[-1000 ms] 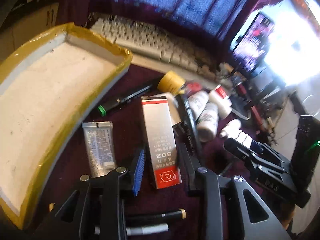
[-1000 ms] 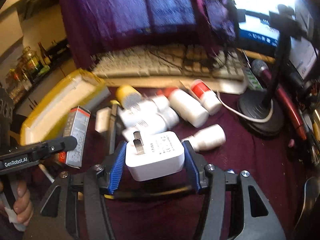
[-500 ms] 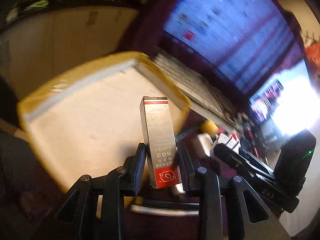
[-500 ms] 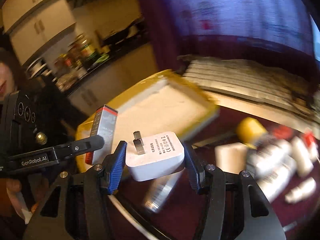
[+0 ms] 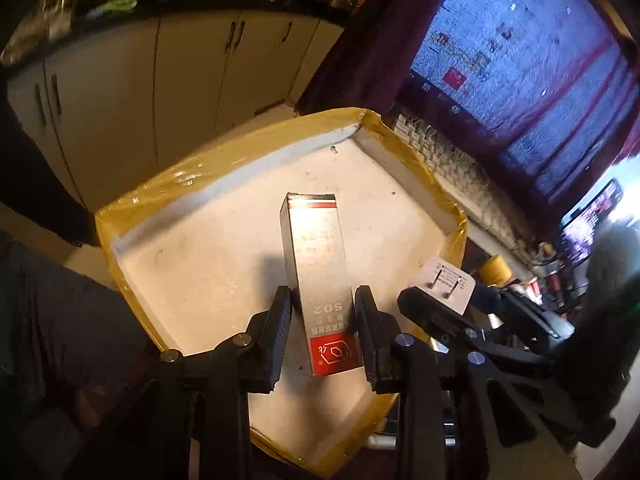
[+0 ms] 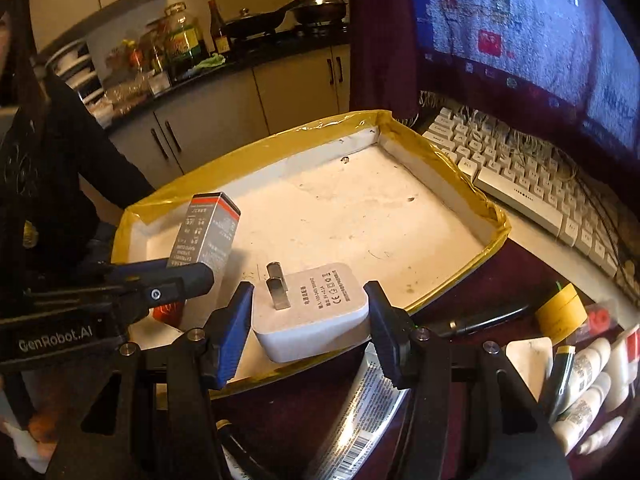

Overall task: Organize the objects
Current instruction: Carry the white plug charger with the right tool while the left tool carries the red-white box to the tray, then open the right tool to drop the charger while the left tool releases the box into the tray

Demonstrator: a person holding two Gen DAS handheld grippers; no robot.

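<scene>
The tray (image 6: 460,276) lies left of the keyboard (image 6: 520,176), bottles (image 6: 592,400) nearer.

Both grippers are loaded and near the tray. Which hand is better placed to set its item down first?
Probably left. The left gripper holds the grey 502 box well over the tray floor. The right gripper holds the white plug only above the tray's near rim.

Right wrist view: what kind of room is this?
Probably a home, with a desk beside a kitchen. A white computer keyboard sits under a lit monitor screen, while behind them a black countertop carries a dark frying pan.
</scene>
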